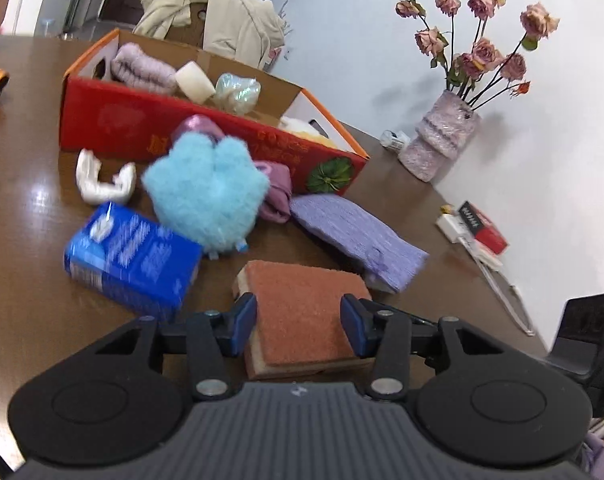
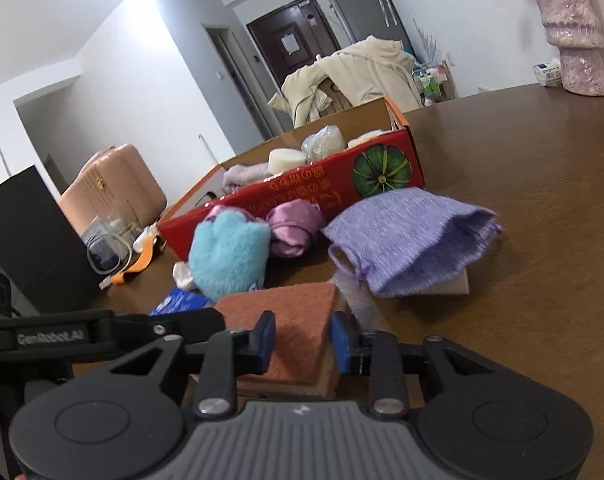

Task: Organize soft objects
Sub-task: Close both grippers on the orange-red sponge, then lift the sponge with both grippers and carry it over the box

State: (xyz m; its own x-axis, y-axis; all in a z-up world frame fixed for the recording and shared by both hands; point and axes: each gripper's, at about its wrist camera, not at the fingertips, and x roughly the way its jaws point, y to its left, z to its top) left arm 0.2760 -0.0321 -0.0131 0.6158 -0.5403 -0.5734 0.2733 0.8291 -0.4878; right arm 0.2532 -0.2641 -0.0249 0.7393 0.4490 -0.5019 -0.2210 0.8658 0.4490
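Left hand-held gripper (image 1: 298,326) and right hand-held gripper (image 2: 300,342): each pinches the rust-orange sponge (image 1: 302,312) between its blue pads, one on either side, the sponge resting on the brown desk (image 1: 29,280). Beyond the sponge: blue tissue pack (image 1: 131,258) to its left, fluffy blue toy (image 1: 205,192) behind, purple knitted pouch (image 1: 358,232) to its right. Farther behind the sponge: open red box (image 1: 205,136) holding a folded lilac towel (image 1: 141,68) and a white block (image 1: 193,80).
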